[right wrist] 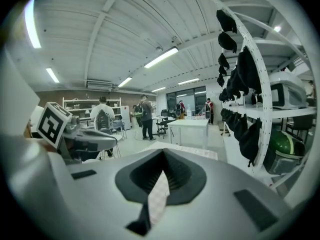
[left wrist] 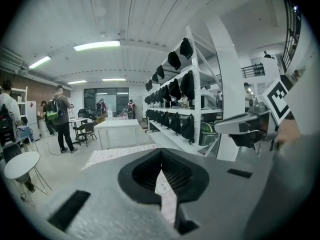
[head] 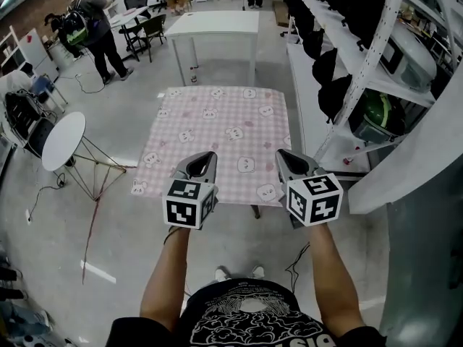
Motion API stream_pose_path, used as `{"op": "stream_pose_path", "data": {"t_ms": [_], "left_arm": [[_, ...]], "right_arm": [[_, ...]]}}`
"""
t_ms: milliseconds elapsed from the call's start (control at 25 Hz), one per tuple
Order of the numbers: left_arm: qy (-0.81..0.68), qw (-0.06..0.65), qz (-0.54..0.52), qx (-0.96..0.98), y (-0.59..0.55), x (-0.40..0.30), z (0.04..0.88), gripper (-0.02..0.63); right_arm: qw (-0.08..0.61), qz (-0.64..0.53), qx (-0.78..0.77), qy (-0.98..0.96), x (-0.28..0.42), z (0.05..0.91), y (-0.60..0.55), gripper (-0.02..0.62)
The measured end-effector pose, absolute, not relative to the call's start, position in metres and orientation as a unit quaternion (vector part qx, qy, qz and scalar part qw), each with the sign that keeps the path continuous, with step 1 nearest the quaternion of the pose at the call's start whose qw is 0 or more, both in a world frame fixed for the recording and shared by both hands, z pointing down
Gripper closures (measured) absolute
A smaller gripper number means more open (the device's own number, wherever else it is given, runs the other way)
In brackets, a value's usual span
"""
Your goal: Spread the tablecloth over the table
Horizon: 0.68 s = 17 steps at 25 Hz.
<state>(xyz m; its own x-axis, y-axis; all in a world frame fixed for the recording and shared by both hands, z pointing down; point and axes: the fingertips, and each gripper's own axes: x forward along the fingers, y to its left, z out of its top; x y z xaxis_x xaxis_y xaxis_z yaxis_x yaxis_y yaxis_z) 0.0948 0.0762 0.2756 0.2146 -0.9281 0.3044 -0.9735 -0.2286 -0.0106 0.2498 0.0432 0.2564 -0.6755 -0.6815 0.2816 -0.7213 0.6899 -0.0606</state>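
Left tongs (head: 207,156): pressed together on the near edge of the tablecloth (head: 217,121). The left gripper view shows a narrow strip of pink checked cloth (left wrist: 167,200) pinched at the closed tips (left wrist: 161,172).
Right tongs (head: 283,156): pressed together on the same near edge, to the right of the left pair. A fold of the checked cloth (right wrist: 158,199) hangs from the closed tips (right wrist: 162,172).
Tablecloth: pink check with small animal faces, lying spread and nearly square in front of the person. Its near edge is held at two points and its far edge points toward the white counter (head: 213,24).
Support: one dark leg (head: 255,211) shows below the near edge of the cloth. The top beneath is fully covered and cannot be seen.
Hands: both forearms reach forward, level with each other and apart.
Surroundings, right: white shelving rack (head: 365,56) carrying dark bags, and a green helmet (head: 376,110).
Surroundings, left: round white side table (head: 64,139) on thin legs, and a standing person with a backpack (head: 94,27).
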Motion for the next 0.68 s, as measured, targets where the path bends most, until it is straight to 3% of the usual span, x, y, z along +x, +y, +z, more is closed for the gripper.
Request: {"op": "stream_pose_path", "data": {"t_ms": [680], "left_arm": [[-0.620, 0.099, 0.096, 0.773, 0.092, 0.076, 0.268, 0.600]], "right_arm": [[0.108, 0.072, 0.385, -0.914, 0.239, 0.246, 0.061, 0.592]]}}
